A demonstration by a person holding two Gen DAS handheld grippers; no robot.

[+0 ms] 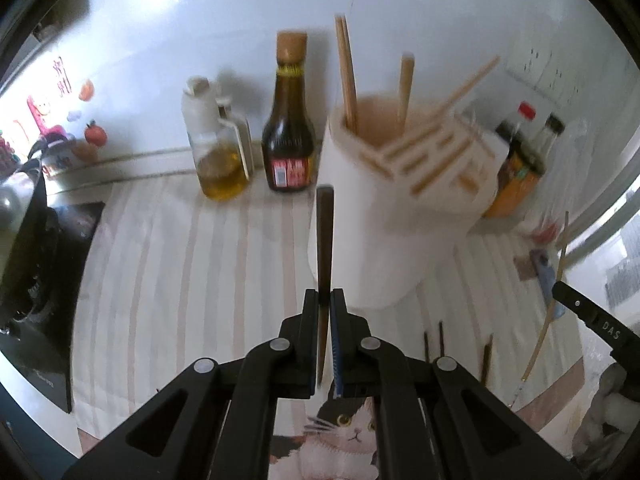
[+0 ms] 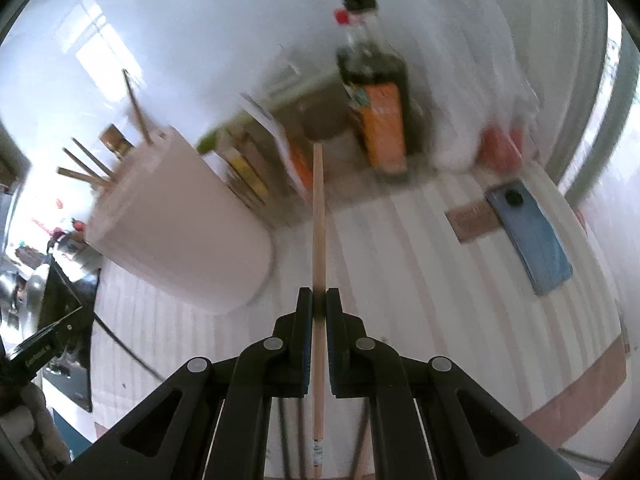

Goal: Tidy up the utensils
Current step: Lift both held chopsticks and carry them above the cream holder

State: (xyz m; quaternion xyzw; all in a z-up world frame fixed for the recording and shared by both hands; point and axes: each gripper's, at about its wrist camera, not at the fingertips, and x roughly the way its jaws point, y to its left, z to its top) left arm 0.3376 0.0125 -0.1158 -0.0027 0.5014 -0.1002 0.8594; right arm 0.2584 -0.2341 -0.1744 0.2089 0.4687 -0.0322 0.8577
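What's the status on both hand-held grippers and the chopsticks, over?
Left hand-held gripper shut on dark chopstick. Right hand-held gripper shut on light chopstick. White holder ahead, nothing blocking it.

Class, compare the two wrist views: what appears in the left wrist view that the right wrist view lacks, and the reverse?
Left only: oil jug, cork-topped sauce bottle, dark chopstick in the left hand-held gripper.
Right only: blue phone, pale chopstick in the right hand-held gripper.
Both: white holder, striped cloth.
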